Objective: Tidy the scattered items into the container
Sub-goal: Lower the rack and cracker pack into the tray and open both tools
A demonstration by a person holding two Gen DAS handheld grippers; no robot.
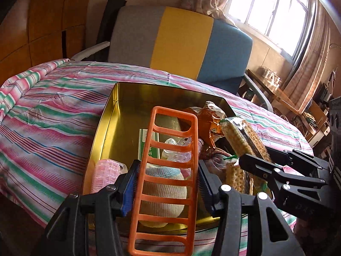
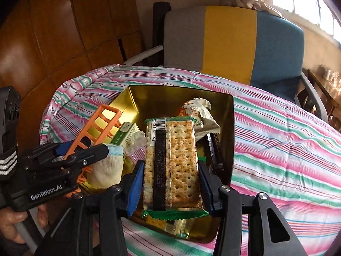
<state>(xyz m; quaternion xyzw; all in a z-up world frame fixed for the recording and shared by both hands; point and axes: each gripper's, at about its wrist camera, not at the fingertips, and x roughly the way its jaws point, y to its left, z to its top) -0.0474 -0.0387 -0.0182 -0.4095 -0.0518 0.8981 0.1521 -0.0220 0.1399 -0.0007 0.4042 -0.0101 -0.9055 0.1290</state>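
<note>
Our left fingers (image 1: 166, 183) are clamped on the long sides of an orange plastic rack (image 1: 168, 170), a ladder-like frame with cross rungs, and our right fingers (image 2: 170, 183) are clamped on a clear packet of crackers (image 2: 173, 162) with green ends, a barcode and a printed date strip. Both things hang over the gold tin (image 1: 127, 98), the open rectangular container, with the two sets of fingers just beside one another; in the right wrist view the rack sits at the tin's left side and the cracker packet over its middle.

Inside the tin we see a rolled white sock with a pale blue cuff (image 1: 164, 189), a pink ridged plastic piece (image 1: 106, 172) by the left wall, a small green and white box (image 1: 147, 143), a clear plastic item (image 1: 174, 149) whose kind we cannot tell, a crinkled orange and white snack wrapper (image 1: 210, 115) toward the far right corner, and another cracker packet (image 2: 170, 221) lying near the front wall. A dark object (image 2: 215, 149) lies along the right wall, too shaded to identify.

The tin rests on a table covered by a cloth striped in pink, green and white (image 1: 46, 117). Behind it stands a chair with a grey, yellow and blue back (image 1: 181, 40), wooden panelling (image 1: 42, 21) to the left, and a bright window with curtains (image 1: 272, 10) to the right. A hand (image 2: 12, 224) shows at the lower left of the right wrist view.
</note>
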